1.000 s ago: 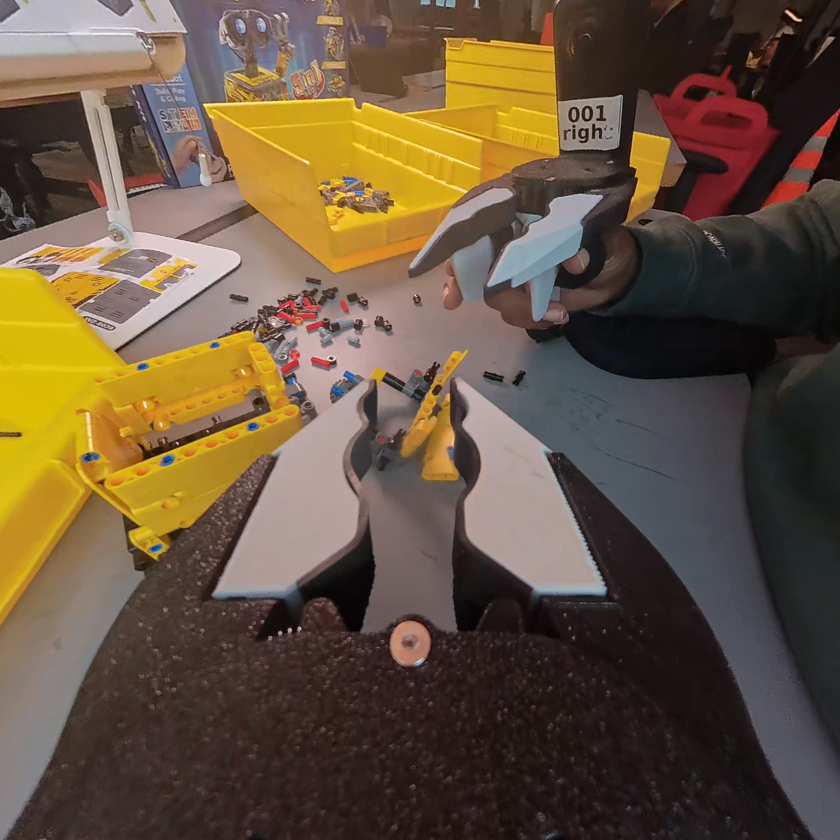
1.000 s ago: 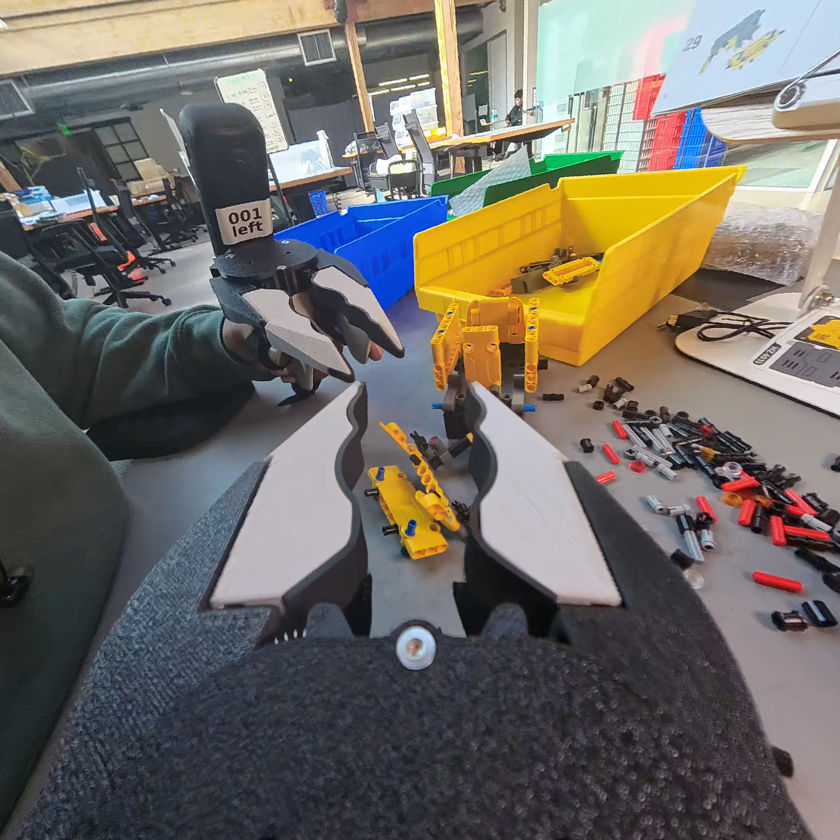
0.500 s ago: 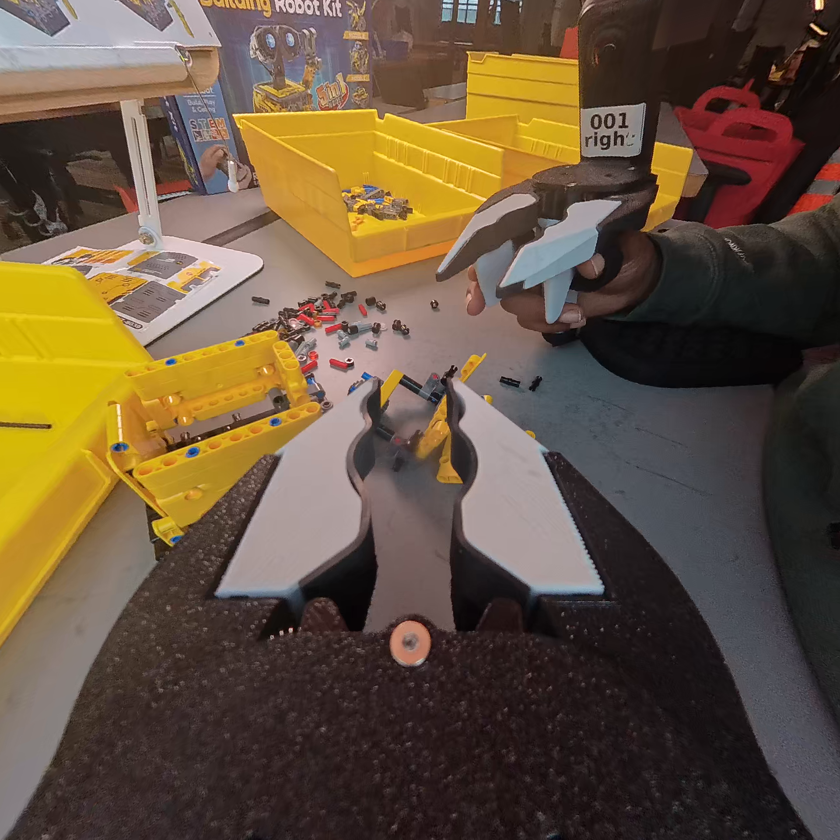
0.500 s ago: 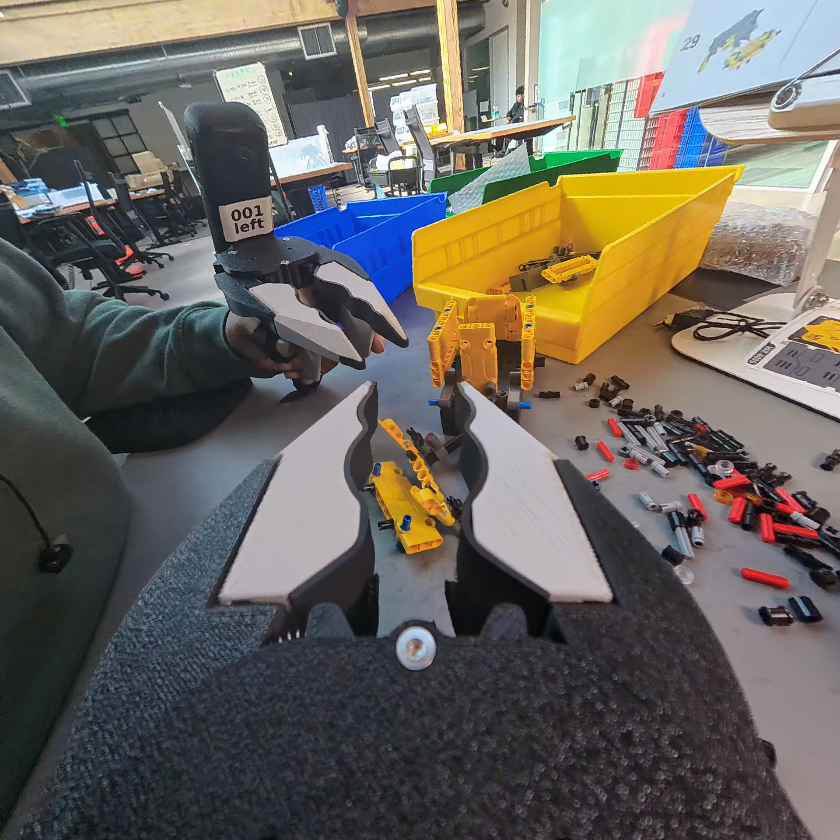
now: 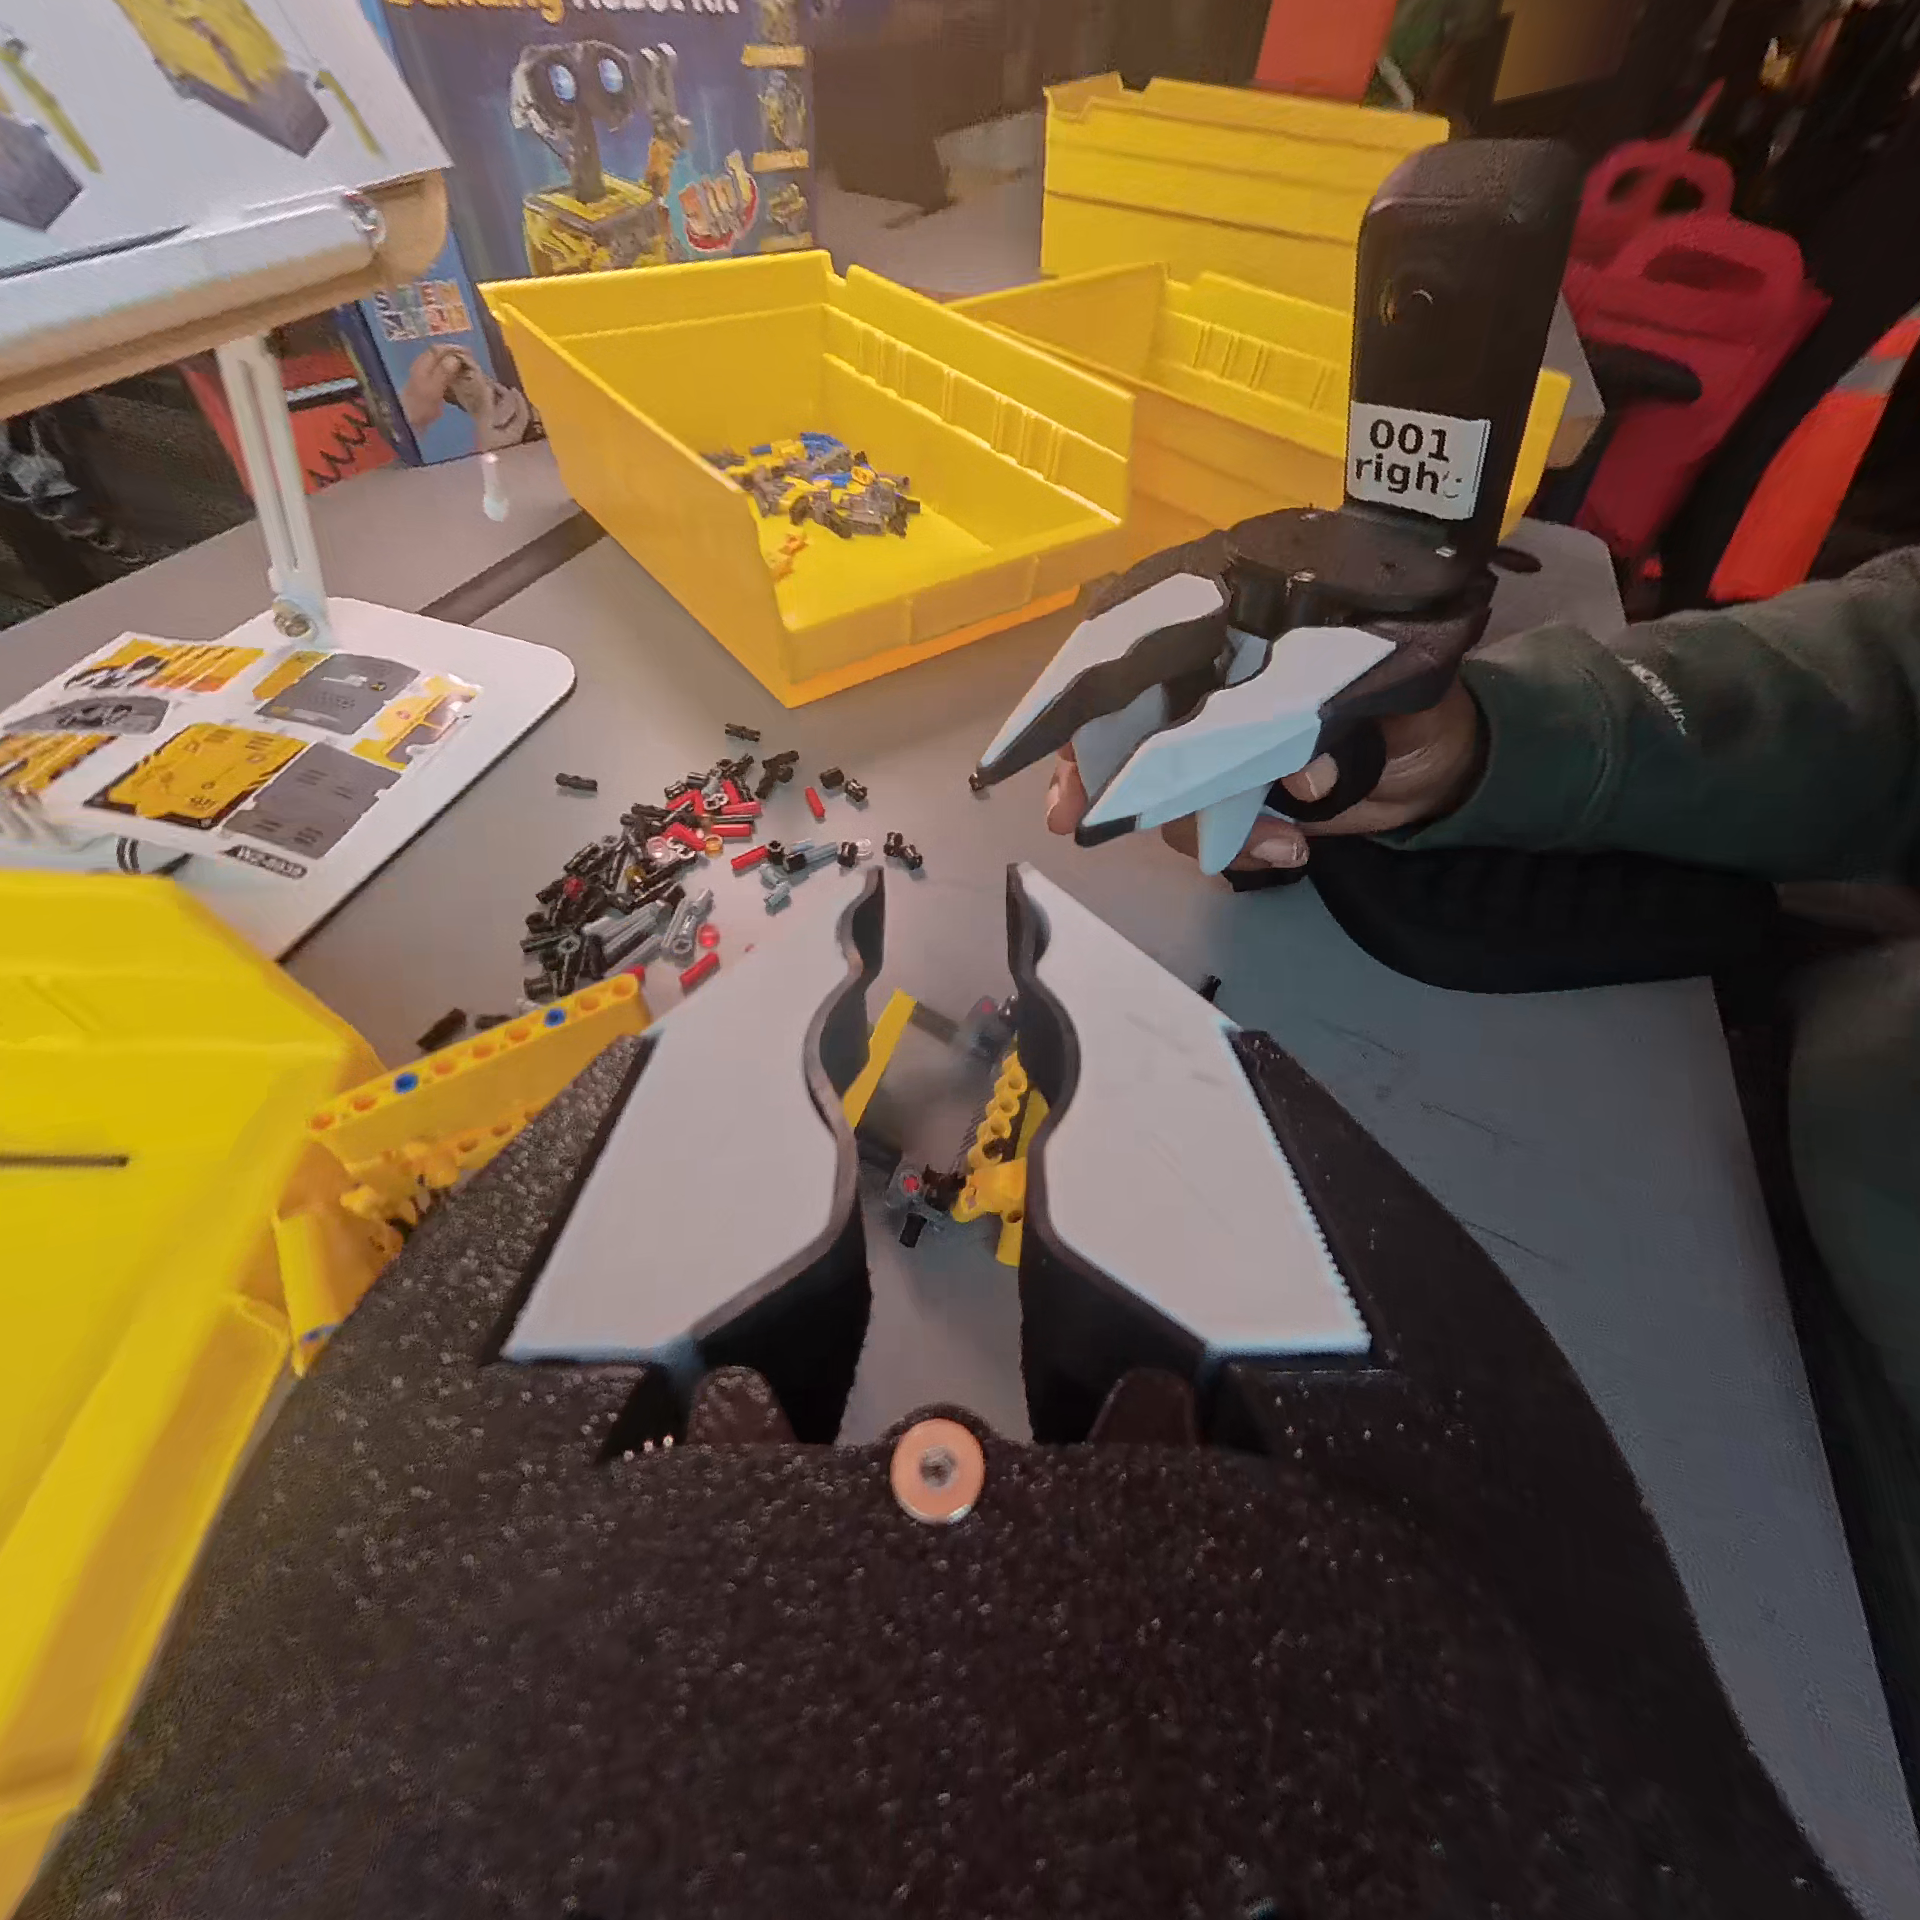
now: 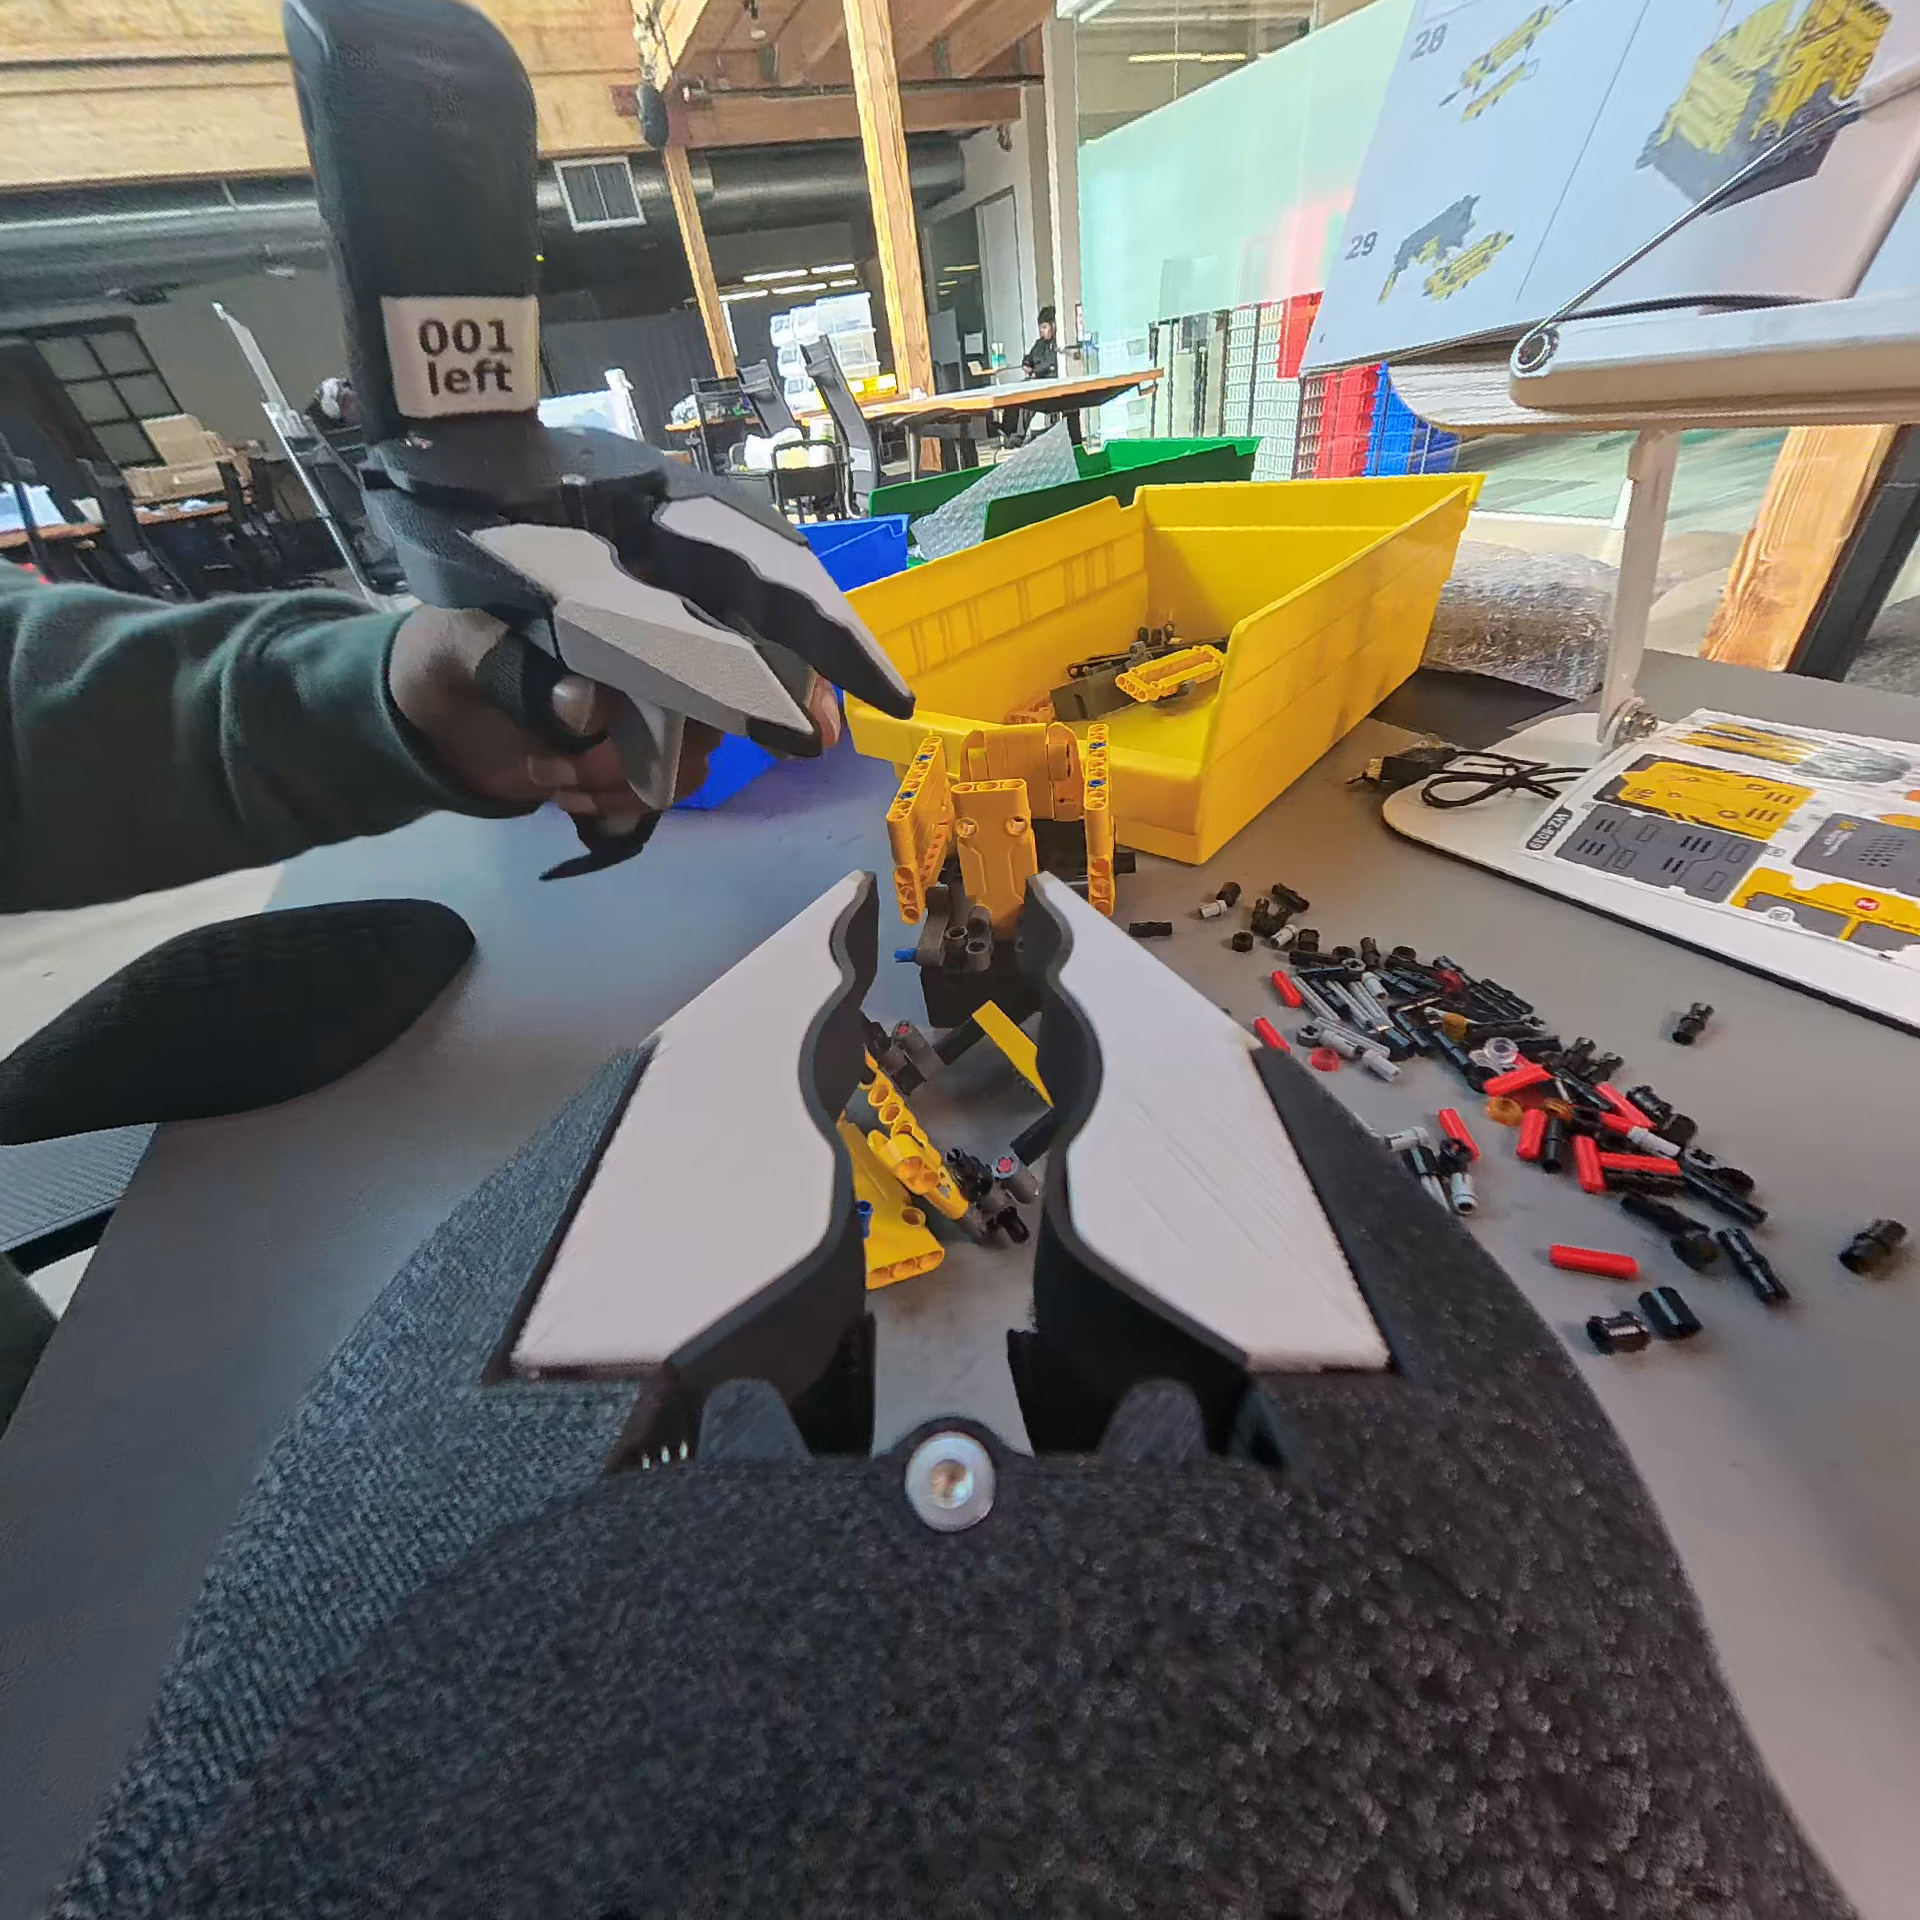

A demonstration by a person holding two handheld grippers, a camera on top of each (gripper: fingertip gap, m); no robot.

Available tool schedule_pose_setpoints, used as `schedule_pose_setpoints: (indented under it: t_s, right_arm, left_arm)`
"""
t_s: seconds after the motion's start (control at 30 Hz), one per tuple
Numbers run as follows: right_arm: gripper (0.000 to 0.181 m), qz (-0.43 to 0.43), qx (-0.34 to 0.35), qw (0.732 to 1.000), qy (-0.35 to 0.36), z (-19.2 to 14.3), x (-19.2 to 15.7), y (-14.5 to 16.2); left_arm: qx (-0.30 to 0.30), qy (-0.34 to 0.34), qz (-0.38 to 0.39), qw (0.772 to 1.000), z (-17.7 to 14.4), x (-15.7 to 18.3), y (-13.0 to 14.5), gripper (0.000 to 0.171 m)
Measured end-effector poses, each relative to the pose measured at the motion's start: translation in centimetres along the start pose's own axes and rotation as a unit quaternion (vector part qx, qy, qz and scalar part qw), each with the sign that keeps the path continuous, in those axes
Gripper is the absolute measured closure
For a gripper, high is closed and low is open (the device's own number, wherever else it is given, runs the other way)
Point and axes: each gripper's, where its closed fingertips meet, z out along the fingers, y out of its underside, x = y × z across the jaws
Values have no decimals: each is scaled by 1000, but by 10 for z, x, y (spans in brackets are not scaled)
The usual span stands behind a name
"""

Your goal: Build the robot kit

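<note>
A small yellow beam sub-assembly [image 5: 987, 1132] with grey and black connectors lies on the grey table; it also shows in the right wrist view [image 6: 904, 1174]. My left gripper [image 5: 945, 878] is open and empty, and its fingers frame the sub-assembly from above. My right gripper [image 6: 954, 883] is open and empty over the same piece, with its tips near a larger yellow frame assembly [image 6: 997, 821]. That frame sits low at the left in the left wrist view [image 5: 488, 1081]. Each gripper shows raised off the table in the other's view: right gripper [image 5: 1034, 805], left gripper [image 6: 852, 727].
A loose pile of black, red and grey pins [image 5: 665, 873] [image 6: 1538, 1101] lies beside the assemblies. Yellow bins [image 5: 935, 613] [image 6: 1299, 665] hold parts. A white stand holds an instruction booklet, and its base carries a sheet [image 5: 260, 748] [image 6: 1714, 821]. Another yellow bin [image 5: 125, 1143] is close on the left. My right fingertips sit around 5 centimetres from my left ones.
Both grippers have moved forward over the small sub-assembly, which now sits deeper between their fingers. The left gripper looms closer in the right wrist view. Both stay open.
</note>
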Motion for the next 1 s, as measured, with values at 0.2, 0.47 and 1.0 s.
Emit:
schedule_pose_setpoints:
  t_s: [0.2,0.47,1.0]
  right_arm:
    - [155,21,16,1000,-2,-2,6,-4]
    - [155,36,10,999,15,-1,13,1]
    - [156,15,-1,999,49,-1,18,5]
  left_arm:
    - [-30,43,63,997,22,20,-52,150]
    - [-70,99,73,990,45,50,-63,150]
    - [-60,135,-12,989,49,40,-10,151]
